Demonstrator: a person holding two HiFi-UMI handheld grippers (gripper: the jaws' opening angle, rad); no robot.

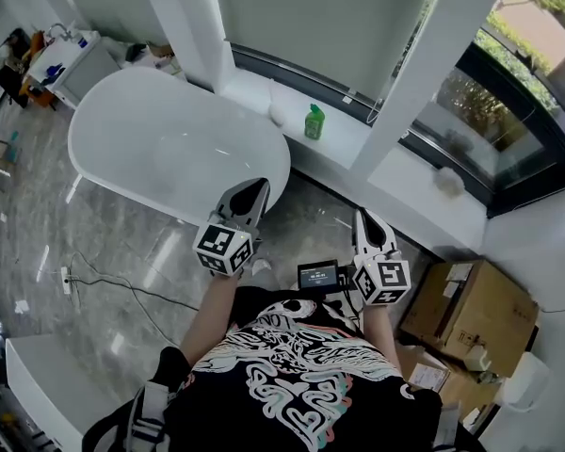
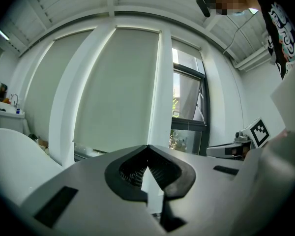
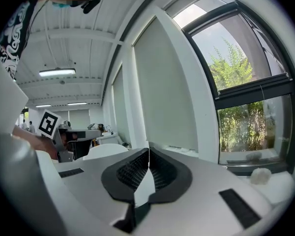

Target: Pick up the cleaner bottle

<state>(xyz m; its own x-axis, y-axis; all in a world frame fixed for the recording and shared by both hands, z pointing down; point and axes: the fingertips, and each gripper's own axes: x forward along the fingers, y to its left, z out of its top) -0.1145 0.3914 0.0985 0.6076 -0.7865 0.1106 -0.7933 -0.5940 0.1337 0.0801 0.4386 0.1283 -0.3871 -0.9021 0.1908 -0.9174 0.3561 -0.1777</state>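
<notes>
A green cleaner bottle (image 1: 314, 121) stands upright on the white window ledge (image 1: 331, 145) behind the bathtub, seen only in the head view. My left gripper (image 1: 256, 189) is held over the tub's near end, well short of the bottle, its jaws shut and empty. My right gripper (image 1: 366, 218) hangs over the floor to the bottle's lower right, also shut on nothing. In the left gripper view the gripper (image 2: 148, 146) points at the blinds and a white pillar. Pointing along the window wall, the right gripper (image 3: 148, 145) shows no bottle in its own view.
A white oval bathtub (image 1: 113, 111) fills the left middle. A white cloth (image 1: 276, 113) lies beside the bottle and another (image 1: 448, 180) further right on the ledge. Cardboard boxes (image 1: 473, 314) stand at right. A cable and power strip (image 1: 66, 279) lie on the marble floor.
</notes>
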